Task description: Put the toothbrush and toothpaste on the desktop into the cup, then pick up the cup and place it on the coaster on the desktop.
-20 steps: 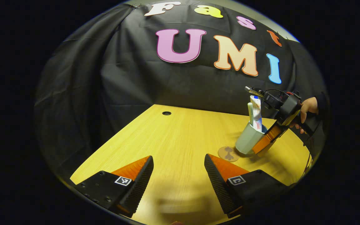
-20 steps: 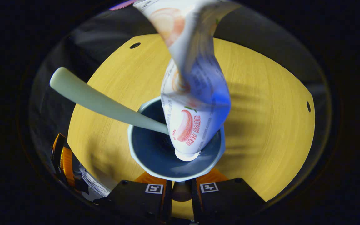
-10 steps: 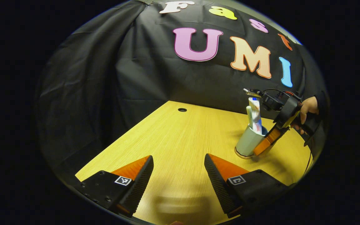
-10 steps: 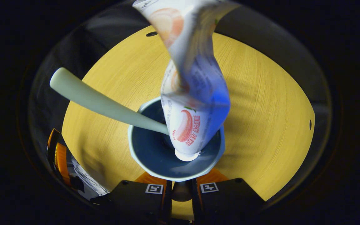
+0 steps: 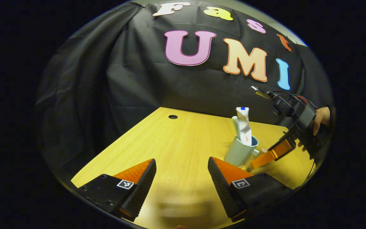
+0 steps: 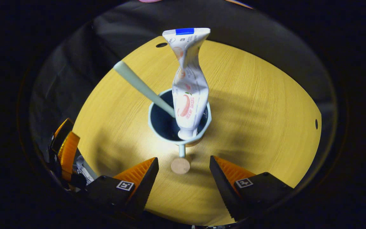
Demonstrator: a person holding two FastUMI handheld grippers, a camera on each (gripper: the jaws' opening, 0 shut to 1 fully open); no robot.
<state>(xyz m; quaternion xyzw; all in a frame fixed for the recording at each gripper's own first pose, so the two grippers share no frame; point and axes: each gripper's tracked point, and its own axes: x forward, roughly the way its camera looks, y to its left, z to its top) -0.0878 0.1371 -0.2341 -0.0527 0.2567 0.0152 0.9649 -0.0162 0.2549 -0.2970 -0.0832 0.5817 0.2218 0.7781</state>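
In the left gripper view, the left gripper [image 5: 181, 178] hung wide open over the yellow desk [image 5: 176, 143], holding nothing. The cup [image 5: 240, 152] stood far off to its right, with the toothpaste [image 5: 243, 124] poking up out of it. The right gripper [image 5: 267, 152] sat just beside the cup, held by a hand [image 5: 320, 118].

In the right gripper view, the right gripper [image 6: 183, 175] was open and apart from the cup [image 6: 178, 122] (its handle pointed at the camera). Here I could look down inside: the toothbrush [image 6: 143, 87] leaned left and the toothpaste [image 6: 189, 86] stood up. A bit of brown coaster [image 6: 192, 144] peeked from under the cup.

Probably a recording booth: cloth wall [image 5: 84, 86], wooden desk [image 5: 176, 143].
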